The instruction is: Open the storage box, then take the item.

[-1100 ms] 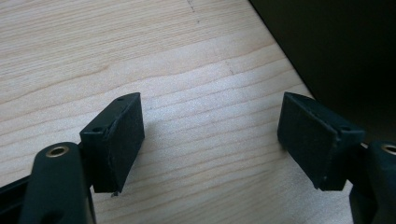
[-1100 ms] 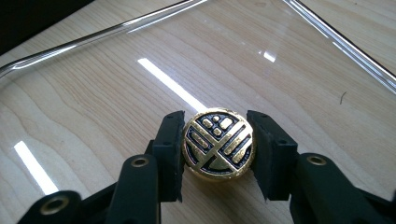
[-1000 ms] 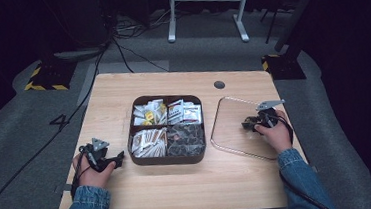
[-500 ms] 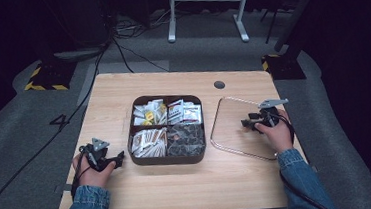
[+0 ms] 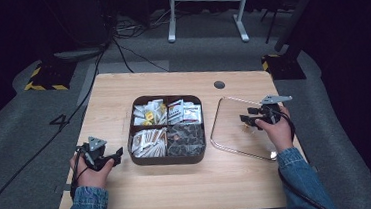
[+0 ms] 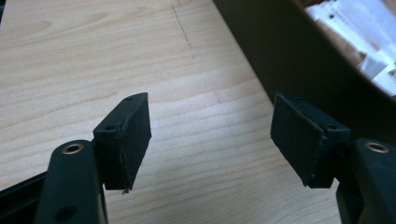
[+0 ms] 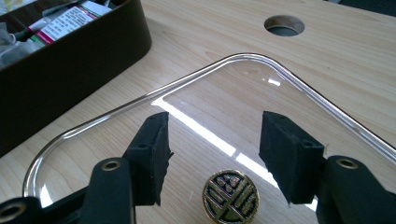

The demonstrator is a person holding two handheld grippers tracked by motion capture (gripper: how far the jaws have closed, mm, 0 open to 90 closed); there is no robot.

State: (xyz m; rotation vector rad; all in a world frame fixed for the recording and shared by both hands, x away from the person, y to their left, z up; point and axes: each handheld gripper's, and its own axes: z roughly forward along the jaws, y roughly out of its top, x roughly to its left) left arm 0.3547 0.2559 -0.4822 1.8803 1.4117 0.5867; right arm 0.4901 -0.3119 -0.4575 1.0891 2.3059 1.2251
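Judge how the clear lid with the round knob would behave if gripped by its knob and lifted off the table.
The clear lid looks rigid and glassy, so it probably stays stiff but could chip. Its glossy surface suggests slipperiness. The small round knob, between the open right tongs, offers little hold, so the wide lid may tilt.

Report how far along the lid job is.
Looks done: the clear lid is off the brown box and lies flat on the table beside it. In hand: the right gripper, whose jaws have just been opening, hovers over the lid's knob, holding nothing. The left gripper is open. Left: likely only withdrawing.
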